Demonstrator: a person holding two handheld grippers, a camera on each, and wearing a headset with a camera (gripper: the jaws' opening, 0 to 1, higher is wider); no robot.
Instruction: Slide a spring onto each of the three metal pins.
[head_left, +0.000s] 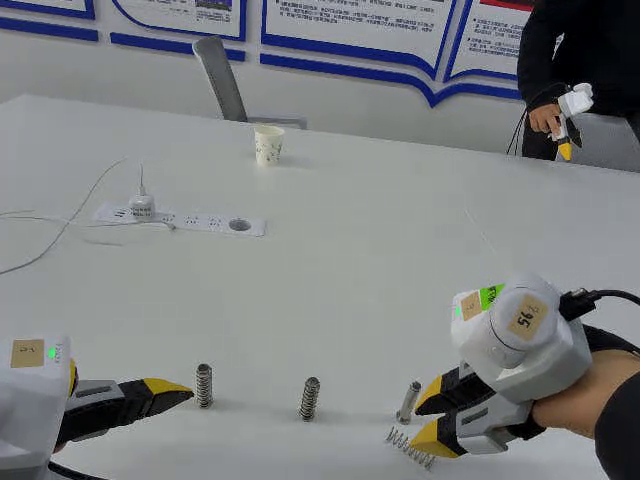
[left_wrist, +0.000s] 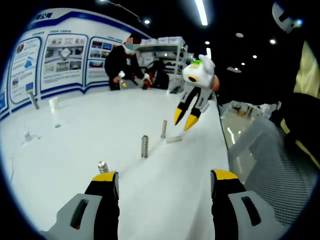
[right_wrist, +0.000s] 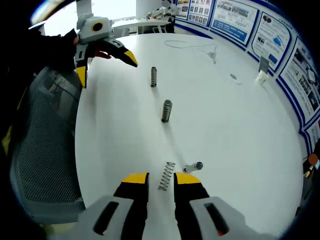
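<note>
- The right gripper (right_wrist: 161, 179) has its jaws a little apart and clamps nothing.
- The near end of a loose spring (right_wrist: 166, 176) lies flat on the table (head_left: 380, 260) in the gap between its tips. I cannot tell whether it touches them.
- A bare pin (right_wrist: 192, 167) sits just beside the spring, at 1 o'clock from the tips.
- At 12 o'clock and farther out, the middle pin (right_wrist: 166, 111) wears a spring. Beyond it, the far pin (right_wrist: 153, 76) wears one too.
- The left gripper (left_wrist: 165, 176) has its jaws spread wide and is empty. The far pin is close at 10 o'clock from it.
- In the head view, a power strip (head_left: 185, 218) lies at 11 o'clock and a cup (head_left: 268, 145) stands at 12 o'clock, both well beyond the pins.
</note>
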